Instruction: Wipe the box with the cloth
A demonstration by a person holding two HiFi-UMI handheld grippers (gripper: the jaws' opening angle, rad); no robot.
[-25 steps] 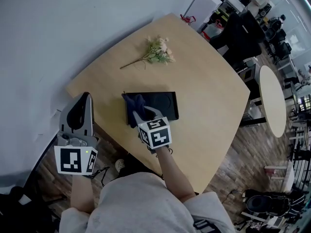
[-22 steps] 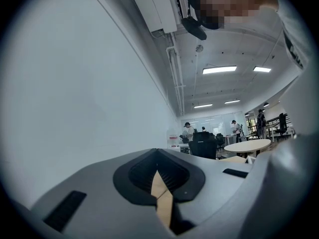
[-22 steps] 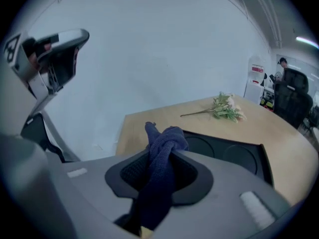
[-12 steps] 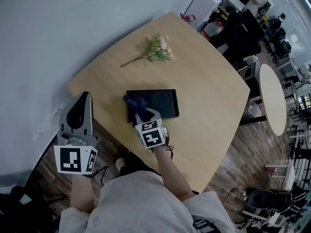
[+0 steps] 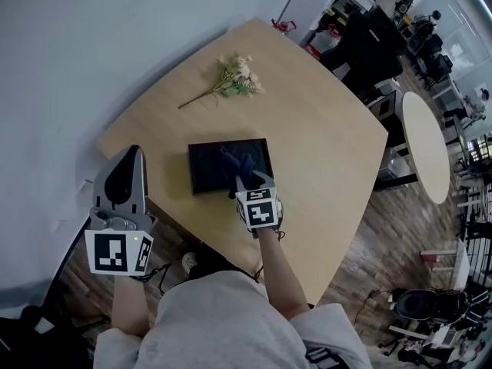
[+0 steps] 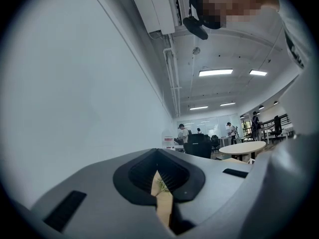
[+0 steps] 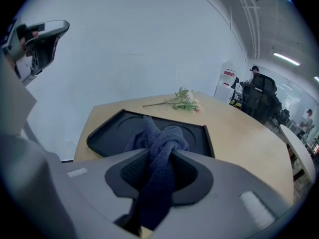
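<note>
The right tongs (image 5: 244,177) are clamped on a dark blue cloth (image 5: 240,163) – in the right gripper view the cloth (image 7: 159,148) runs up between the two jaws in a twisted bunch and spills forward past their tips. The free end of the bunch lies on the box (image 5: 207,167), a flat black, tray-like piece with round recesses moulded into its top; the cloth sits over the right half of it. The box (image 7: 112,133) lies on the light wooden table (image 5: 323,144), close to the near edge on the person's side.

The left tongs (image 5: 129,156) are held up off the left of the table, well apart from the box. In the left gripper view their jaws are drawn together with nothing held between them – only a thin sliver of the table shows through the slit.

A small sprig of flowers (image 5: 233,79) lies on the far part of the table, well beyond the box.
</note>
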